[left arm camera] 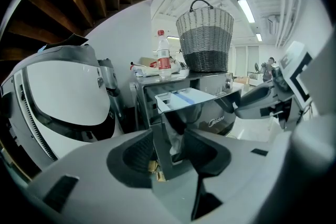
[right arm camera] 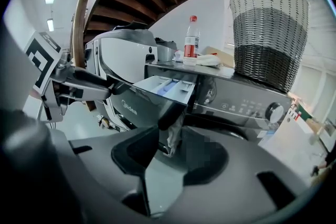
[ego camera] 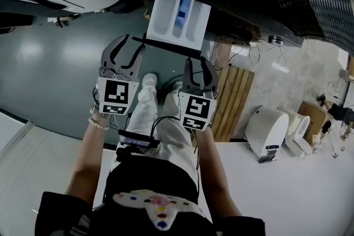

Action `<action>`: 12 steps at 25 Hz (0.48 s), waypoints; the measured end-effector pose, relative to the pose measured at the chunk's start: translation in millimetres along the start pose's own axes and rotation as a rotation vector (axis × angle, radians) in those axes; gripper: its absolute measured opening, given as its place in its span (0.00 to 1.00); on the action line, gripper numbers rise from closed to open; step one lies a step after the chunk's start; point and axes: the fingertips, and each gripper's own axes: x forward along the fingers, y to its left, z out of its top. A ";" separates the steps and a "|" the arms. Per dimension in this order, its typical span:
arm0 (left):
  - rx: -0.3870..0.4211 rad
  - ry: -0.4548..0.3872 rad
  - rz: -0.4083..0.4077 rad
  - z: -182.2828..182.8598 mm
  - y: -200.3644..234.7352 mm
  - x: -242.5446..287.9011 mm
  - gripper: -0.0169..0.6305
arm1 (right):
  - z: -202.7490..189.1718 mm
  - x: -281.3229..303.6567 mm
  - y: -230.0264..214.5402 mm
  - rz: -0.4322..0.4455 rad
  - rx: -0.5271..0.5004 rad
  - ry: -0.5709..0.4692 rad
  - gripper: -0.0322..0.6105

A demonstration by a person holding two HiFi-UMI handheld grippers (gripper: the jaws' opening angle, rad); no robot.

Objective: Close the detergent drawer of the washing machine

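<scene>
The white detergent drawer (ego camera: 180,18) stands pulled out of the dark washing machine (right arm camera: 236,99), its glossy black front panel (ego camera: 166,46) facing me. My left gripper (ego camera: 128,46) is open, and the panel's left end (left arm camera: 181,123) sits between its jaws without the pads pressing on it. My right gripper (ego camera: 200,63) is open too, at the panel's right end (right arm camera: 165,110), which shows between its jaws. The drawer's blue and white compartments (left arm camera: 181,97) lie open to view, and the right gripper view shows the drawer (right arm camera: 168,85) from its other side.
A woven basket (right arm camera: 268,39) and a plastic bottle (right arm camera: 191,39) stand on the machine's top. A large white and grey door (left arm camera: 60,97) hangs to the left. On the floor are a wooden slatted panel (ego camera: 232,102) and a white appliance (ego camera: 266,131). The person's feet (ego camera: 149,83) are below the drawer.
</scene>
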 end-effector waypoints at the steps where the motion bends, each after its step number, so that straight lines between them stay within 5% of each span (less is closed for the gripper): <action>1: -0.002 0.002 -0.001 -0.3 -0.2 0.0 0.31 | -0.3 0.0 -0.2 -0.003 0.003 0.000 0.27; 12: 0.020 0.010 -0.002 2.8 1.6 3.3 0.31 | 2.6 3.8 -1.9 -0.017 0.022 0.003 0.27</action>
